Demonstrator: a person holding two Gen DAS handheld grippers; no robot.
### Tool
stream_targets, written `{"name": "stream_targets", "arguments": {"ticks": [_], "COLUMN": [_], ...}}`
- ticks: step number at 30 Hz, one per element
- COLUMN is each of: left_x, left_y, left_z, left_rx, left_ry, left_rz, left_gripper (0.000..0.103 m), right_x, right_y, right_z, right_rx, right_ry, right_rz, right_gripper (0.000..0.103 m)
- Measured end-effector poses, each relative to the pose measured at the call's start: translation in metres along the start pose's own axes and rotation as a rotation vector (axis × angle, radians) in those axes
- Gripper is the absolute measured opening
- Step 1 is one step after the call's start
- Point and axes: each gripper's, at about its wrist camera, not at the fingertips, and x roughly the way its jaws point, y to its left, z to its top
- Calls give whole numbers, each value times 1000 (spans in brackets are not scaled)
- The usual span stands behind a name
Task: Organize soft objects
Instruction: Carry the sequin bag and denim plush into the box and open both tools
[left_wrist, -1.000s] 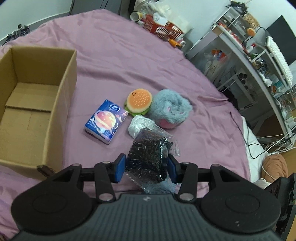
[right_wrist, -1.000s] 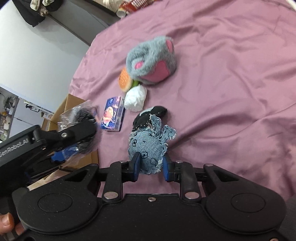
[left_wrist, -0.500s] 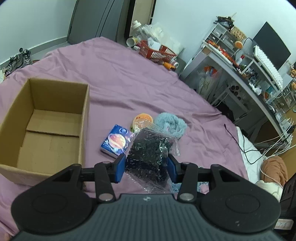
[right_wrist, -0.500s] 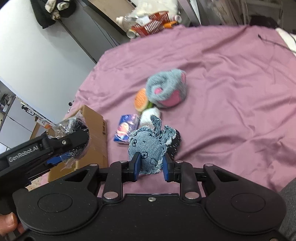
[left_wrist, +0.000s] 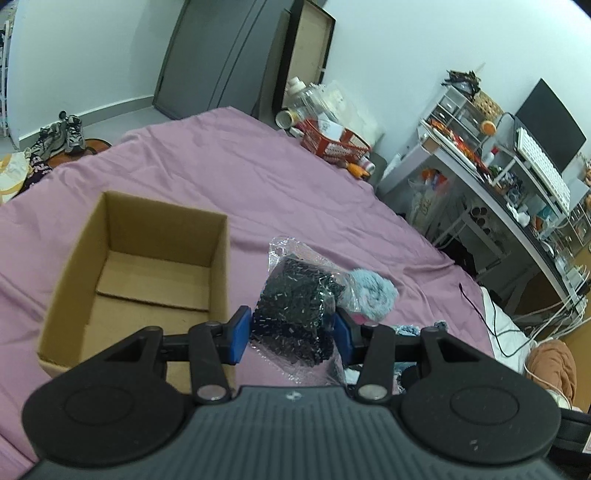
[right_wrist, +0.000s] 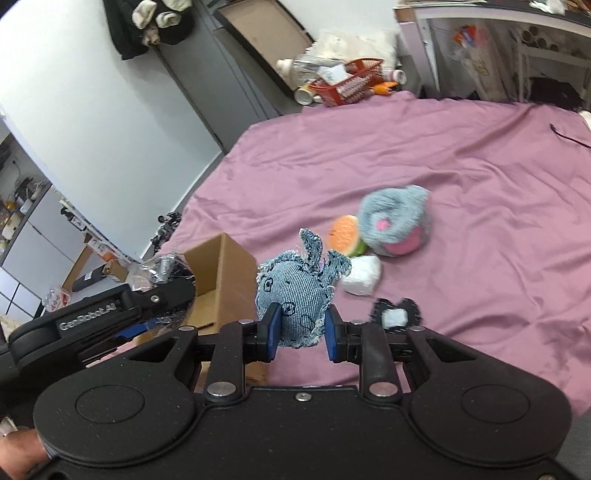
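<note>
My left gripper (left_wrist: 291, 334) is shut on a clear plastic bag of black fuzzy material (left_wrist: 295, 310), held above the bed just right of an open cardboard box (left_wrist: 144, 273). My right gripper (right_wrist: 301, 330) is shut on a blue denim stuffed toy (right_wrist: 295, 291), lifted over the purple bedsheet. The left gripper (right_wrist: 159, 306) with its bag (right_wrist: 166, 269) also shows in the right wrist view beside the box (right_wrist: 221, 280). A grey-pink plush (right_wrist: 397, 225), a burger toy (right_wrist: 345, 236), a white wad (right_wrist: 364, 278) and a black-and-white fabric piece (right_wrist: 395, 315) lie on the bed.
The purple bedsheet (left_wrist: 258, 184) covers the bed. A red basket (left_wrist: 332, 142) with bottles sits at its far edge. A cluttered desk (left_wrist: 498, 177) with a monitor stands to the right. Shoes (left_wrist: 59, 136) lie on the floor at left. A black cable (left_wrist: 480, 314) trails off the bed.
Both grippers have risen and swung left toward the cardboard box with their objects held. The tissue pack and burger toy have dropped out of the left wrist view.
</note>
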Motion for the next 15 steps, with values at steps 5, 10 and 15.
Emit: {"name": "stream_targets", "arguments": {"ticks": [5, 10, 15], "left_x": [0, 5, 8], "left_y": [17, 39, 67], "left_z": [8, 14, 24], "left_rx": [-19, -64, -139], "left_ry": [-19, -16, -20], "left_rz": [14, 41, 64], "left_gripper": [46, 46, 46], "right_x": [10, 25, 45], "right_y": [25, 48, 67], "right_z": [3, 8, 11], "right_rx": [-41, -62, -80], "right_ry": [-7, -11, 9], "right_rz": [29, 66, 92], "right_gripper": [24, 24, 24]}}
